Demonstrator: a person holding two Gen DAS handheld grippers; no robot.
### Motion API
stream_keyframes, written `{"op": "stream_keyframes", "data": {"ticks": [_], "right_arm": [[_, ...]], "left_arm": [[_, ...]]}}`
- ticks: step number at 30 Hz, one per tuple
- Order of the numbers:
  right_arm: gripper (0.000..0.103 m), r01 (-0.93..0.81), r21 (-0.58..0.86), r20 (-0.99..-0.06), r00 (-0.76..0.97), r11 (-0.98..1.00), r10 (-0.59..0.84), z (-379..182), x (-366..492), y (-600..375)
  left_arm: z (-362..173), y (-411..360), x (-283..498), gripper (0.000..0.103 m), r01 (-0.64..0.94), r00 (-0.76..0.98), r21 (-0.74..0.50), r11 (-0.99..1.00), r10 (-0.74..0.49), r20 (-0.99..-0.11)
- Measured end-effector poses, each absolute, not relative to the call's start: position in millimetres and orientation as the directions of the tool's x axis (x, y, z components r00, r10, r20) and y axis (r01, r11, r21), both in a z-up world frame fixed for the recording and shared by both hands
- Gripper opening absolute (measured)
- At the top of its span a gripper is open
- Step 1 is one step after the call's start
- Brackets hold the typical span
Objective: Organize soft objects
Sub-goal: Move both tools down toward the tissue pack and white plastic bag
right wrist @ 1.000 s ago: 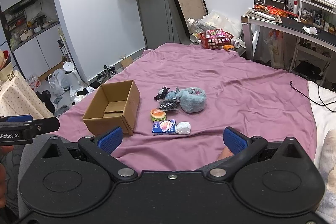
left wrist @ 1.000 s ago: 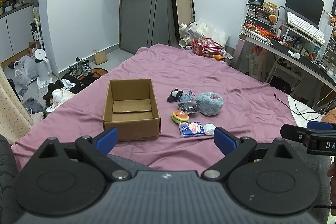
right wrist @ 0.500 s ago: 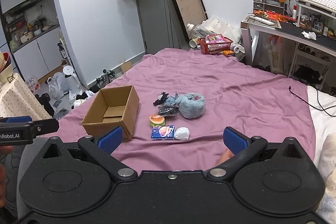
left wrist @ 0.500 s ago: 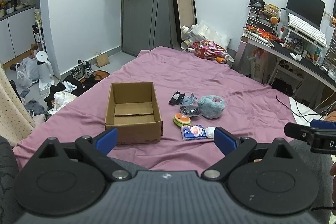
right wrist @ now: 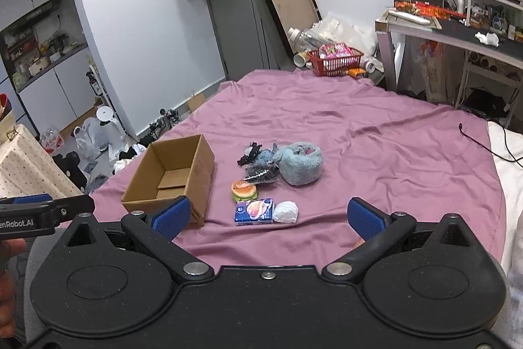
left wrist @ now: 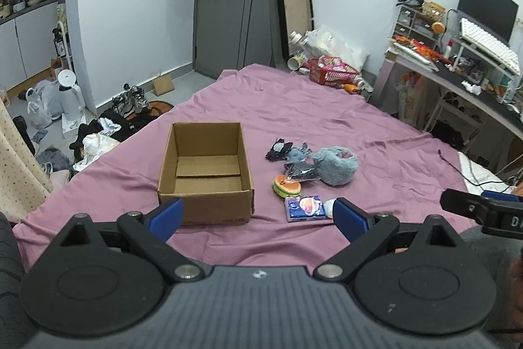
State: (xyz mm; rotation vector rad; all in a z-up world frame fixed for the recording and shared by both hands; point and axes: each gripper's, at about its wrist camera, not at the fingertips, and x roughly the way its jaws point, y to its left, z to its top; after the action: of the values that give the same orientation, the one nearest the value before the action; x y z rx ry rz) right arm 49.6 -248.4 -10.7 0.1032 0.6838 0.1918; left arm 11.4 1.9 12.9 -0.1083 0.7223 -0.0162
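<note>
An open, empty cardboard box (left wrist: 205,172) (right wrist: 170,177) stands on the purple bedsheet (left wrist: 327,120). Right of it lies a cluster of soft items: a fluffy blue-grey plush (left wrist: 335,164) (right wrist: 300,164), small dark toys (left wrist: 287,151), a burger-shaped squishy (left wrist: 287,185) (right wrist: 243,190), a blue packet (left wrist: 304,207) (right wrist: 254,211) and a white soft ball (right wrist: 286,212). My left gripper (left wrist: 256,218) is open, held short of the box and packet. My right gripper (right wrist: 268,216) is open too, near the packet, with nothing between its fingers.
A red basket (left wrist: 331,72) and bottles sit past the bed's far end. A cluttered desk (left wrist: 457,77) stands on the right, with a black cable (right wrist: 483,139) on the sheet. Clothes and bags (left wrist: 94,133) litter the floor on the left.
Both grippers have edged forward toward the box and soft items, which look slightly larger. Both stay open and nothing on the bed has moved.
</note>
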Motion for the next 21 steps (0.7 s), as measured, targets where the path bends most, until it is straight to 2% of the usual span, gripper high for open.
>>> {"op": "stream_keyframes", "data": {"ticks": [21], "right_arm": [[0.103, -0.134, 0.216, -0.705, 0.663, 0.967, 0.25, -58, 130, -259]], "left_arm": [[-44, -16, 85, 0.095, -0.066, 0.693, -0.136, 0.989, -0.053, -0.719]]}}
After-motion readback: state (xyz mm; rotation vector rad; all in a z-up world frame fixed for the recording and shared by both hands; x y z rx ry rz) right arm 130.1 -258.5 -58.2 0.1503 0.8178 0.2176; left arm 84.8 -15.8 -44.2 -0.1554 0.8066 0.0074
